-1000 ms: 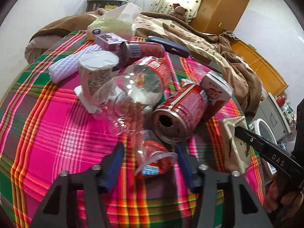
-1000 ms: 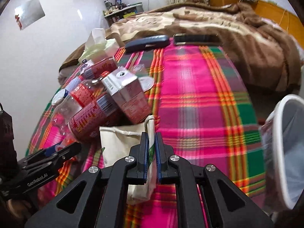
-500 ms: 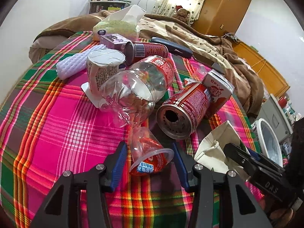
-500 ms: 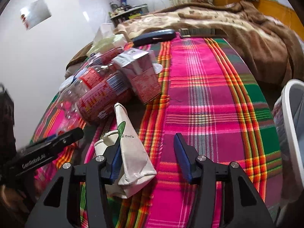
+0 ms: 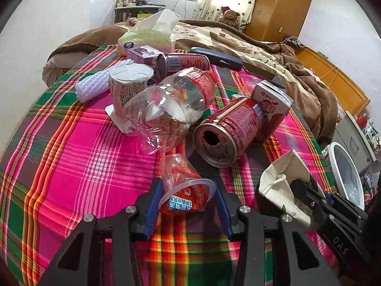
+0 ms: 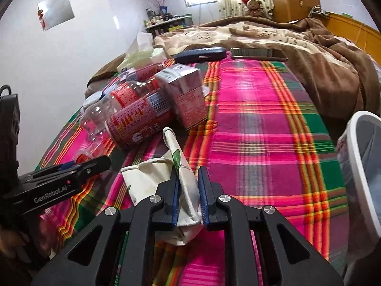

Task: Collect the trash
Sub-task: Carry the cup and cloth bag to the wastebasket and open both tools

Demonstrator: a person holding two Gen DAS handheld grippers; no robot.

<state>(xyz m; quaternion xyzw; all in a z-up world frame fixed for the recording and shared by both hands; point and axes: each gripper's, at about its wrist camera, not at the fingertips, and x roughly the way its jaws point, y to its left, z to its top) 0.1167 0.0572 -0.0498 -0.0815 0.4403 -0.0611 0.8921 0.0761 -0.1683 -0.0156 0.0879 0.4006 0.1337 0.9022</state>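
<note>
Two grippers: both over a plaid cloth [image 5: 78, 147] on a bed, each with trash between its fingers.
Left gripper [image 5: 188, 197]: jaws have just been closing; blue pads touch both sides of a crushed clear plastic cup [image 5: 183, 186] with a red label, rim toward the camera.
Right gripper [image 6: 188, 195]: jaws have just closed in on a crumpled white paper bag [image 6: 164, 178]; pads press its folded edge from both sides.
Paper bag position: on the cloth, near the bed edge, just beside the left gripper's cup.
Trash pile: big red can [image 5: 228, 131] on its side, open end toward the camera, touching a red-and-white carton [image 5: 273, 109]; clear bottle [image 5: 171, 104] lying beside the can; paper cup [image 5: 128, 83] upright behind the bottle; second red can [image 5: 183, 63] further back.
Bin: white bin [image 6: 364, 166] off the right edge of the bed, well apart from the pile.
Other: tissue pack [image 5: 150, 38], dark case [image 6: 200, 54], phone [image 6: 258, 53] at the far end.
</note>
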